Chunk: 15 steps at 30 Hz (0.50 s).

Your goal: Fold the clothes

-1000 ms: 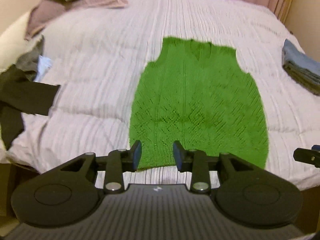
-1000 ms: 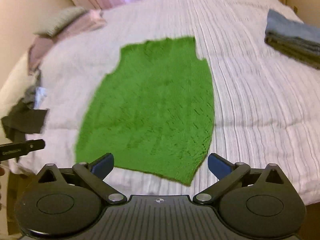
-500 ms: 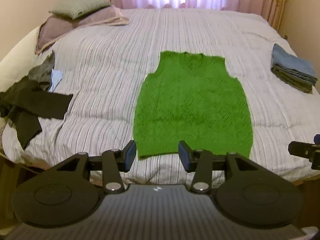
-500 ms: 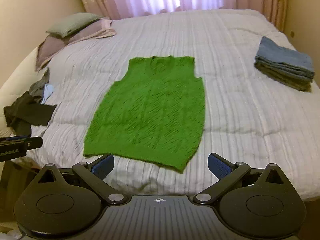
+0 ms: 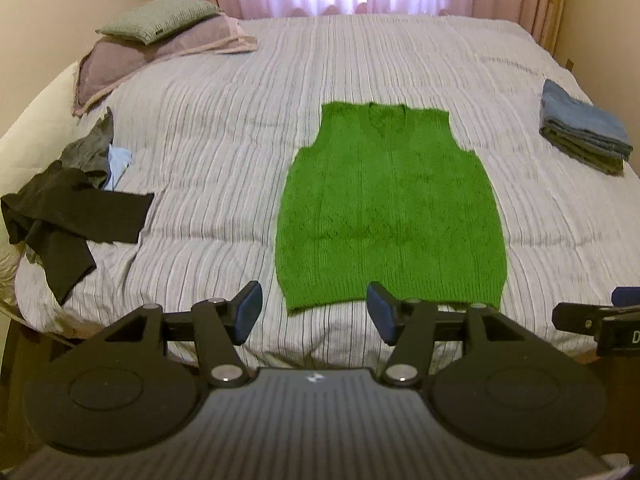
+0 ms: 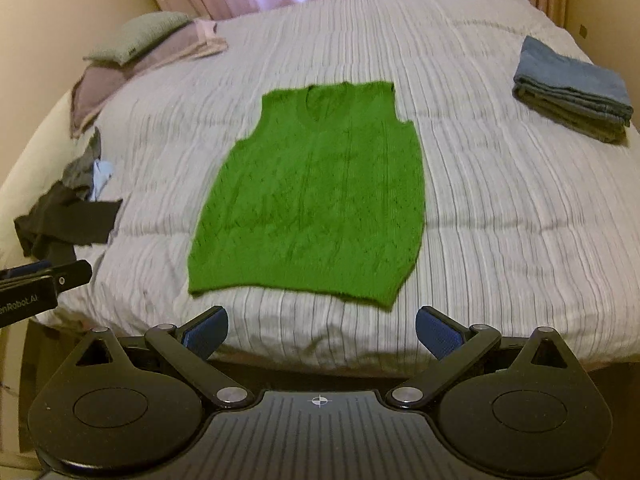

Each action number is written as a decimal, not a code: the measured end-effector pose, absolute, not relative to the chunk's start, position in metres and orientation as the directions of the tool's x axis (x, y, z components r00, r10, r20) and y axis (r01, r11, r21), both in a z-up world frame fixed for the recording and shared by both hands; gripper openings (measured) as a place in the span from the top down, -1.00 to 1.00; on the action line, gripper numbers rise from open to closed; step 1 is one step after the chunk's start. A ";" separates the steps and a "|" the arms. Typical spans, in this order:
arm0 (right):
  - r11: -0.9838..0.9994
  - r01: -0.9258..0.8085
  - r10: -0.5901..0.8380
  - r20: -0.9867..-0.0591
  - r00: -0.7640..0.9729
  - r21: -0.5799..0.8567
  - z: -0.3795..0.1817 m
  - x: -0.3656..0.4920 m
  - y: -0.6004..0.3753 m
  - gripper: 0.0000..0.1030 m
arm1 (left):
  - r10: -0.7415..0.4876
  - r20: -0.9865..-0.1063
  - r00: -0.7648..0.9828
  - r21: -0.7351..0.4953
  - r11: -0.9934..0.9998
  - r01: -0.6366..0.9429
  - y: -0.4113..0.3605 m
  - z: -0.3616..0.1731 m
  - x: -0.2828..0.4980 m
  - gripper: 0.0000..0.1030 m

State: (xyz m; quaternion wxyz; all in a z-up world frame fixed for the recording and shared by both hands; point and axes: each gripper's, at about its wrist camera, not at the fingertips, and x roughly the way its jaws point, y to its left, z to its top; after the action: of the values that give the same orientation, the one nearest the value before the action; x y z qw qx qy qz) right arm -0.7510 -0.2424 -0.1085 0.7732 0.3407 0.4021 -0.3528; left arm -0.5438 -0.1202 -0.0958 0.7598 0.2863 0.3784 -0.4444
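A green knitted vest (image 5: 390, 208) lies flat in the middle of the frame on the striped bedspread (image 5: 224, 152), neck toward the curtains, its hem just above the left gripper (image 5: 314, 312), whose jaws stand apart with nothing between them and do not touch it. In the right wrist view the vest (image 6: 316, 196) sits centre frame, its hem just above the right gripper (image 6: 320, 334), spread wide and empty. Folded blue clothes (image 5: 582, 128) sit at the right edge, dark crumpled garments (image 5: 68, 212) at the left, pillows (image 5: 156, 36) at the upper left.

Vest (image 5: 390, 208) lies mid-bed (image 5: 224, 128), loose clothes (image 5: 68, 208) left, folded stack (image 5: 580, 132) right.
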 end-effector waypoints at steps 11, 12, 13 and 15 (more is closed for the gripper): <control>0.555 0.807 -0.258 -0.881 0.397 0.201 -0.114 -0.750 -0.213 -0.98 | -0.421 -0.858 0.294 0.091 0.439 0.894 -0.102 -0.109 -0.554 -0.10; 0.556 0.807 -0.258 -0.881 0.396 0.199 -0.114 -0.750 -0.212 -0.98 | -0.421 -0.858 0.294 0.091 0.439 0.894 -0.101 -0.108 -0.555 -0.10; 0.558 0.806 -0.260 -0.881 0.395 0.197 -0.113 -0.751 -0.211 -0.99 | -0.421 -0.858 0.294 0.091 0.438 0.894 -0.100 -0.108 -0.556 -0.10; 0.561 0.806 -0.265 -0.880 0.394 0.191 -0.112 -0.751 -0.209 -0.99 | -0.427 -0.855 0.295 0.091 0.436 0.895 -0.099 -0.106 -0.558 -0.11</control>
State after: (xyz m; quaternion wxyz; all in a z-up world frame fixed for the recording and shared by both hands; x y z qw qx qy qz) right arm -0.7514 -0.2092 -0.1116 0.7728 0.3156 0.4278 -0.3465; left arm -0.5579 -0.0987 -0.1061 0.7486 0.2952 0.3968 -0.4416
